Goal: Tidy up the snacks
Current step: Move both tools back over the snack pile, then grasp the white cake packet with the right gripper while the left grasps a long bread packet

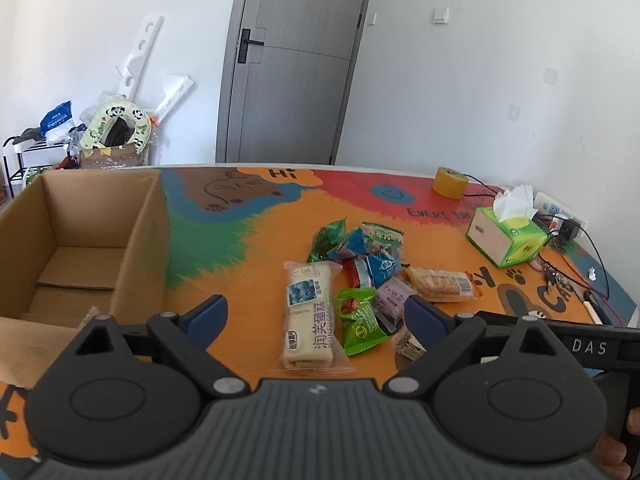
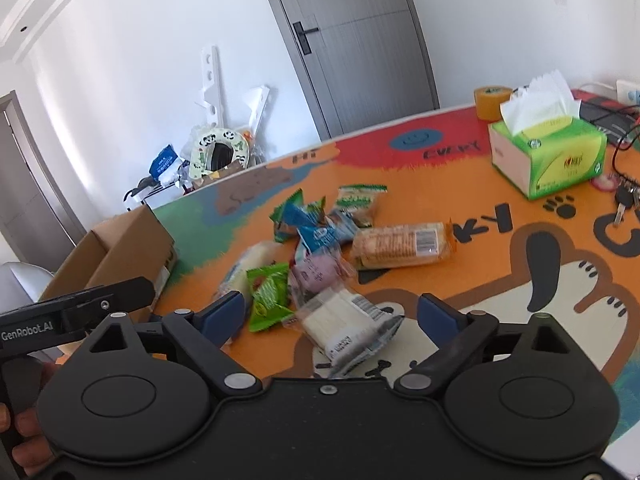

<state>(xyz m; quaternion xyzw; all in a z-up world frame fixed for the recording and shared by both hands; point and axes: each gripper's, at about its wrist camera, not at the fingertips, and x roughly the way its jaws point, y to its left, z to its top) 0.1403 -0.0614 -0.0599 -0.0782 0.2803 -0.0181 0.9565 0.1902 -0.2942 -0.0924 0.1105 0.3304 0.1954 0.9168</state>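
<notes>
A pile of snack packets lies on the colourful table mat point(image 1: 260, 240). It holds a long cream cake pack point(image 1: 308, 316), a green packet point(image 1: 360, 320), blue packets point(image 1: 380, 264) and a cracker pack point(image 1: 438, 285). My left gripper point(image 1: 316, 312) is open above the cake pack, holding nothing. An open, empty cardboard box point(image 1: 80, 240) stands at the left. In the right wrist view my right gripper point(image 2: 332, 312) is open over a clear white packet point(image 2: 344, 328), beside the green packet point(image 2: 268, 296) and the cracker pack point(image 2: 404, 244).
A green tissue box point(image 1: 506, 236), a yellow tape roll point(image 1: 450, 182) and cables with a power strip point(image 1: 560, 220) lie at the table's right. Keys point(image 2: 624, 200) lie by the tissue box point(image 2: 548, 156). The box point(image 2: 120, 248) sits left of the right gripper.
</notes>
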